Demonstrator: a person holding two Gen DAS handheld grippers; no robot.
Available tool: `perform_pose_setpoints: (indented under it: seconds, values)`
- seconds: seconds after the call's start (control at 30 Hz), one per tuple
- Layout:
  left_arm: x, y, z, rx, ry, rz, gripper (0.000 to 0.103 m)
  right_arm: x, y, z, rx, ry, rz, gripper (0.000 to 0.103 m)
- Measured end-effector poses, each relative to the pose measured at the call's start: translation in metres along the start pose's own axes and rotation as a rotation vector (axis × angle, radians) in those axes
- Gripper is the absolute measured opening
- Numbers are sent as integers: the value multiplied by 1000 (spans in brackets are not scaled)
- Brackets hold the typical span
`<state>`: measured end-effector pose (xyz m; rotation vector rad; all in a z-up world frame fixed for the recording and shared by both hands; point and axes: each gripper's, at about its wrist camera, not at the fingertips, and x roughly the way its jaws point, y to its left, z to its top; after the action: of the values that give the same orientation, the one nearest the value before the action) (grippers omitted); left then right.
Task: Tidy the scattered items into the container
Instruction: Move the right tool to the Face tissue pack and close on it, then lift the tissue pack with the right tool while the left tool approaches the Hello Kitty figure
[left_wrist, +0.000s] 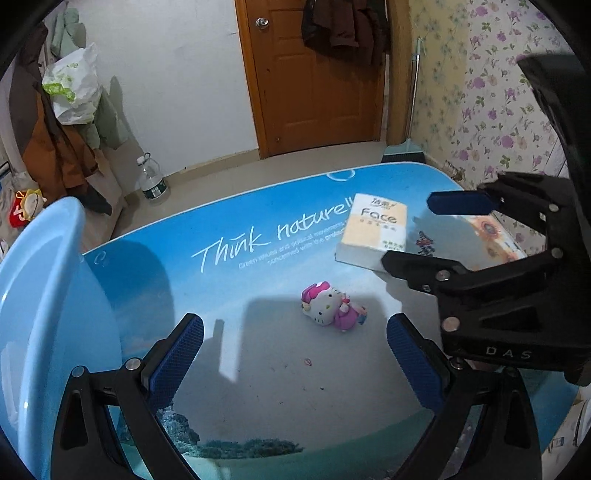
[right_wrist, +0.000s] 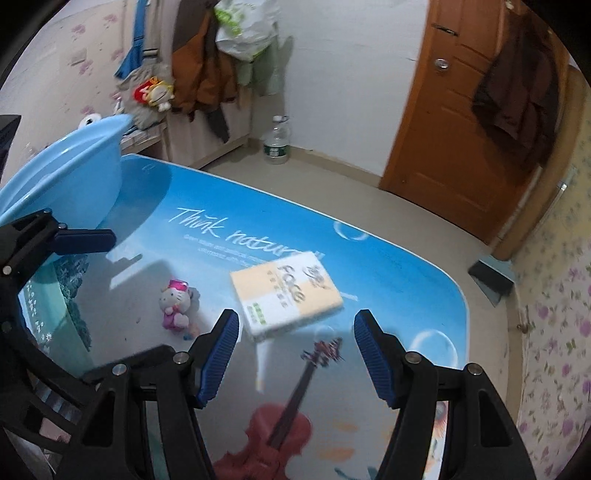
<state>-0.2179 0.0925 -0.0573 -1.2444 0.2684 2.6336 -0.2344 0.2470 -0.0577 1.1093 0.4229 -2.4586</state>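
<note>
Standing at the left edge of the table (left_wrist: 258, 387), a light blue plastic basin (left_wrist: 44, 295) is the container; in the pictures I can see nothing inside it, but only part of its inside shows. The table top is printed with a blue sky and the words "Think nature".

To the right of the basin, the left gripper (left_wrist: 295, 354) hangs over the table with its blue-padded fingers spread apart and nothing between them. Just beyond its fingertips, near the middle of the table, a small cat figure (left_wrist: 332, 308) with a pink bow and pink dress lies on its side.

Further right, toward the far right part of the table, a pack of face tissues (right_wrist: 286, 295) lies flat, well apart from the basin. The right gripper (right_wrist: 295, 354) is over the near right part of the table, its jaws released and wide, holding nothing; the tissue pack lies just ahead of its fingertips, not touched by the pads. Under this gripper the table print shows a red violin.
</note>
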Motion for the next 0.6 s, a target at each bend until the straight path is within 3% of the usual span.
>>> perform_pose_setpoints:
  seconds: [0.2, 0.6]
  values:
    - [4, 1, -1, -4, 10, -2, 100, 16, 2, 9, -35, 14, 3, 67]
    - [8, 2, 0, -14, 28, -12, 100, 44, -13, 25, -21, 52, 101, 69]
